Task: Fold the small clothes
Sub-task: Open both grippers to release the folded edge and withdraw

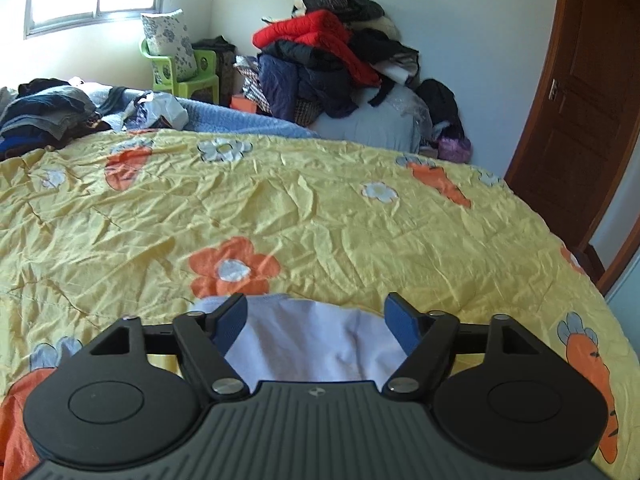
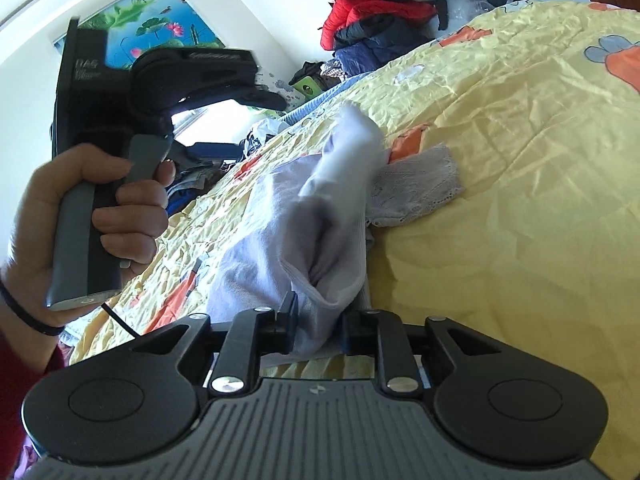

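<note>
The bed point(image 1: 320, 216) under my hands wore a crumpled yellow quilt printed with orange flowers and carrots, and it filled nearly everything in front of me.

Nearest to me, my right tongs point(image 2: 318, 330) stood only a little way apart, with the closest bunched end of the pale lavender-white garment point(image 2: 304, 216) lying between the pads. From the right wrist view the cloth seemed to touch the left pad, but I could not tell whether it was truly pinched or merely lying there. The garment lay on the quilt as a long, loose roll, its long axis running away from my right tongs toward the far side of the bed, the far end raised into a soft peak. A small lacy white piece point(image 2: 416, 188) stuck out to the right of it, touching it.

My left tongs point(image 1: 320, 320) were spread wide, blue pads well apart, nothing gripped; the garment point(image 1: 316, 344) lay just beneath and between them without touching either pad. In the right wrist view my left hand point(image 2: 92, 216) was wrapped around its grey handle, off to the left of the cloth.

Further off, a heap of dark clothes point(image 1: 44, 112) sat on the bed's far left. Beyond the bed, a tall pile with a red jacket point(image 1: 316, 36) leaned against the wall, a green chair point(image 1: 180, 72) stood by the window, and a brown door point(image 1: 580, 120) closed the right side.
</note>
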